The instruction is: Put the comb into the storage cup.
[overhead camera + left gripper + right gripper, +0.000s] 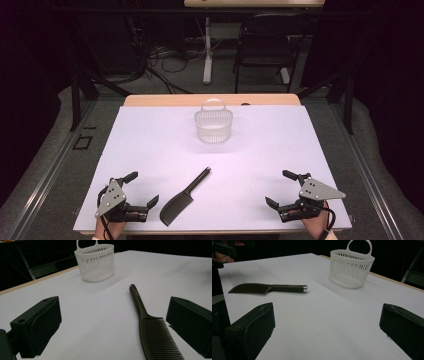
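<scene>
High view: a dark comb (182, 197) lies flat on the white table (150, 145), near its front edge, well short of the white basket (213, 125). The left gripper (141, 188) and right gripper (278, 189) rest at the front corners, both spread wide and empty. Left gripper view: the comb's thin, stiff, light build suggests taking it by the rounded handle, since the teeth may flex. Right gripper view: jaws parted, level, facing the basket.
</scene>
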The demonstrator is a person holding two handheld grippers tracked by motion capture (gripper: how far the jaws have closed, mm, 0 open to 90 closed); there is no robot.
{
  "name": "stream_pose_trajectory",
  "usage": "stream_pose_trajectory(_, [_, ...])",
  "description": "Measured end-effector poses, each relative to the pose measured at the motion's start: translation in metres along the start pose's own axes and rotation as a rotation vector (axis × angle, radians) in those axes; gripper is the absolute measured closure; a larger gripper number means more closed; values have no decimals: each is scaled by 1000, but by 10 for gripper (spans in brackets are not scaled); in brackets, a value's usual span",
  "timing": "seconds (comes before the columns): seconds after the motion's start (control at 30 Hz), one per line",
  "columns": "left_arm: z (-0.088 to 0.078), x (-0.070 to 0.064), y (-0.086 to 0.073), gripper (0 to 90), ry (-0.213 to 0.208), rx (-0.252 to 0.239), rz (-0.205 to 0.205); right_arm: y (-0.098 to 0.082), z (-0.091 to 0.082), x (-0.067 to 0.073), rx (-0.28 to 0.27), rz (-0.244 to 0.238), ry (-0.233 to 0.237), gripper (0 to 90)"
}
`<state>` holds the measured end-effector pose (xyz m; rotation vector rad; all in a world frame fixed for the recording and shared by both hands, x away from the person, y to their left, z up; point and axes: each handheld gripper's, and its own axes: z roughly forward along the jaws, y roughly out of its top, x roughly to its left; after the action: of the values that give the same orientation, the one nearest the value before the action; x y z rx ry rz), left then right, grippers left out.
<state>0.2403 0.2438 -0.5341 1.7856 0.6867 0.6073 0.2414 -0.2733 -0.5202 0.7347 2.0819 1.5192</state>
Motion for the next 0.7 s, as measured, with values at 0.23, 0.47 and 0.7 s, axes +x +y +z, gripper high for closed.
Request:
stream_pose_trajectory(0.23, [3,-1,2,1,-8,6,0,0,1,0,5,2,3,0])
stream_pose_trajectory(0.47, [8,-3,6,2,-22,15,3,-1,2,1,14,3,7,0])
stream_pose_trajectory(0.7, [13,0,11,2,-19,27,-17,0,2,0,10,5,6,0])
